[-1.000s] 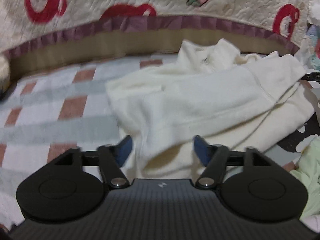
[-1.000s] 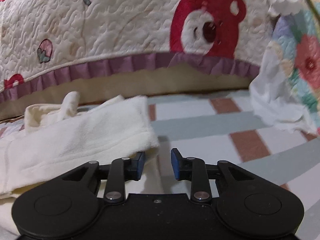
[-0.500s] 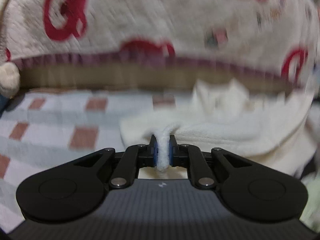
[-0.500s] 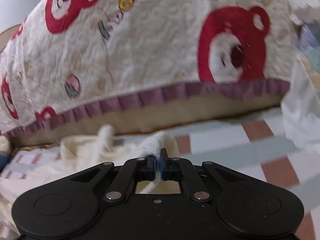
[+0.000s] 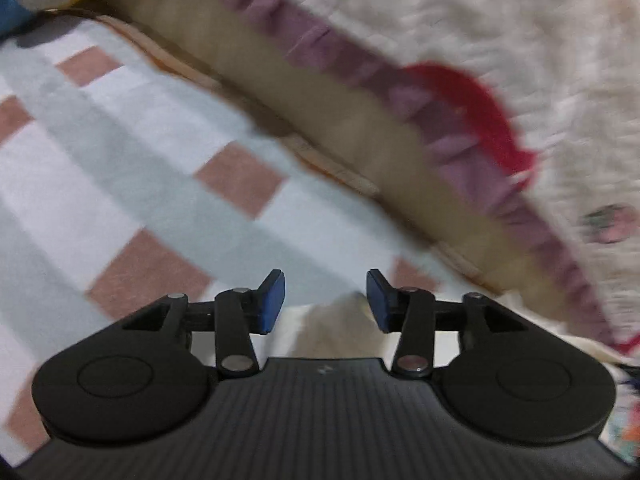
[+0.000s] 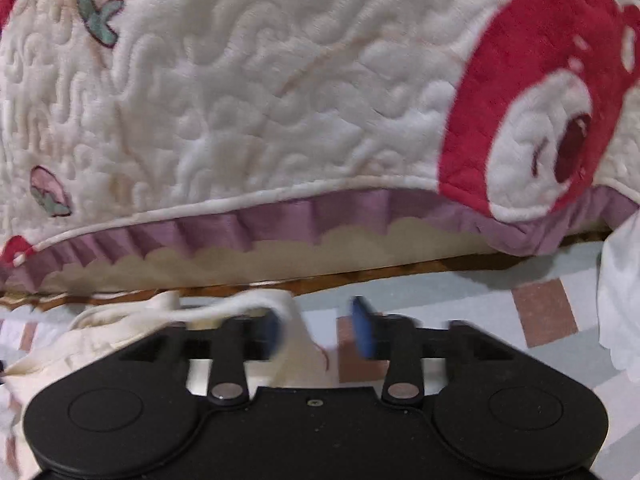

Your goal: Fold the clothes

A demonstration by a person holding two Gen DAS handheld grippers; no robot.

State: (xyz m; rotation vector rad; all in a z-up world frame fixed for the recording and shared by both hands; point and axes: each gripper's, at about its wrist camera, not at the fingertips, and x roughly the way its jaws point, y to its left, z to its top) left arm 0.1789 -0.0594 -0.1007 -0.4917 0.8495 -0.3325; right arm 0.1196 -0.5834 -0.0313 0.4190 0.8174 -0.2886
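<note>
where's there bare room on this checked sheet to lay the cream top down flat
Left wrist view: the checked sheet lies bare from the left gripper out to the quilt's purple frill.

Right wrist view: a smaller bare patch right of the right gripper, toward the white cloth. Its left side is crowded with the cream top.

The cream garment [image 6: 120, 340] is a soft, fleecy piece, crumpled rather than flat. In the right wrist view it lies on the checked bedcover at the near left, its bulk spreading toward the left edge. 1 narrow strip of it runs right from the heap and ends in a flap that hangs just beside the left blue pad, with cloth reaching into the gap between the 2 pads. In the left wrist view only a small rounded fold [image 5: 340, 328] shows, near the bottom centre, closer to the right pad; the rest is hidden.
</note>
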